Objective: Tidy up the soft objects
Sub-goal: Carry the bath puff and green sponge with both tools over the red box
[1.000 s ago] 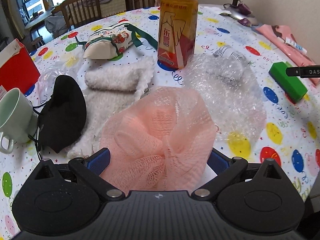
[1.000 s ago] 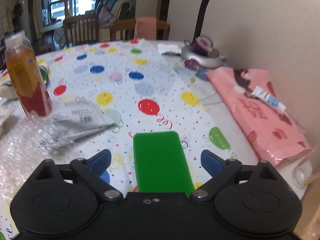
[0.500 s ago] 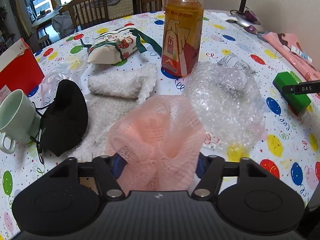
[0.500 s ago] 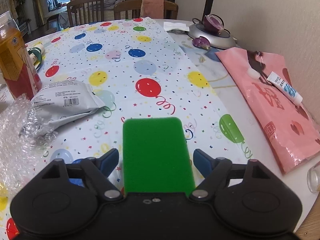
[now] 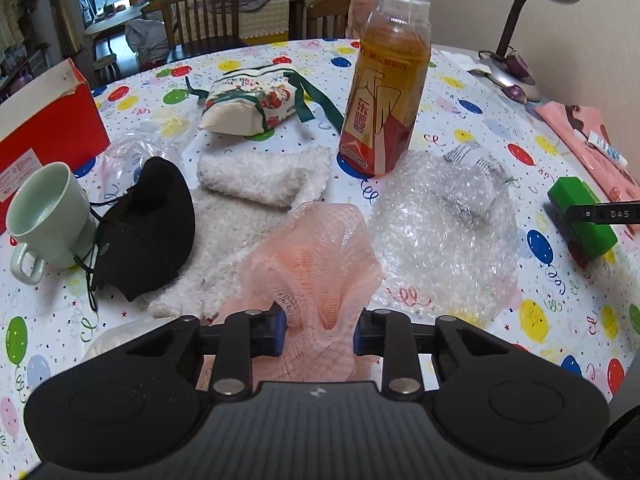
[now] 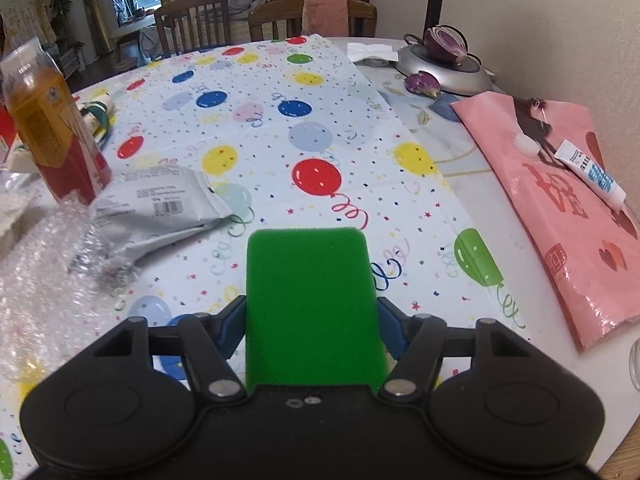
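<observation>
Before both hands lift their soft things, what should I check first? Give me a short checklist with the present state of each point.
1. Left tongs closing on the pink bath puff, mesh squeezed between the pads: ok.
2. Right tongs closing, pads at both sides of the green sponge: ok.
3. Sponge grip firm enough: cannot tell.
4. Puff free of the white towel beside it: cannot tell.
5. Bottle upright, apart from both tongs: ok.
</observation>
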The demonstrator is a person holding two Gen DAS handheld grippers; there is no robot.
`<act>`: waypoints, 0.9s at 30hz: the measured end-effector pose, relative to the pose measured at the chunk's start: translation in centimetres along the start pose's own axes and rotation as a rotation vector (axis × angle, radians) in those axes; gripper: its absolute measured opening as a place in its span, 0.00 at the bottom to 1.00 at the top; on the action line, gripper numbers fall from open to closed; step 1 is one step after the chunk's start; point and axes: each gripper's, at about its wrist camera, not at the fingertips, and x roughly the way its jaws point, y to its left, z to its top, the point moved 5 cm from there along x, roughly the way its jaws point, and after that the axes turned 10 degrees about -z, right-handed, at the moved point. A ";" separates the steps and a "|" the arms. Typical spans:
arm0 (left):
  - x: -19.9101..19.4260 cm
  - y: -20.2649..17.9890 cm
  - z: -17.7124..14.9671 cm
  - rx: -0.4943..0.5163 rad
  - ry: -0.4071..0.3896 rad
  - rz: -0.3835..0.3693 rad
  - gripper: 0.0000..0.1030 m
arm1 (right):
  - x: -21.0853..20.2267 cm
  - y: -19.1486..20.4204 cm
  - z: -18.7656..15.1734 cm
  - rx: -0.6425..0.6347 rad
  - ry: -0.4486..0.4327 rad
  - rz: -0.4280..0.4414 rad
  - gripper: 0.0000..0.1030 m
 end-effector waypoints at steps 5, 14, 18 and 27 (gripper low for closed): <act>-1.3 0.0 0.4 -0.014 -0.023 -0.002 0.24 | -2.6 0.3 1.0 -0.014 -0.015 0.051 0.64; -6.0 0.4 2.0 -0.062 -0.101 0.014 0.24 | -8.7 3.0 3.9 -0.098 -0.095 0.193 0.64; -8.3 0.8 2.8 -0.088 -0.139 0.019 0.24 | -11.2 4.5 5.4 -0.121 -0.129 0.267 0.64; -12.7 2.5 4.6 -0.124 -0.209 0.055 0.24 | -14.4 10.5 8.0 -0.274 -0.160 0.434 0.64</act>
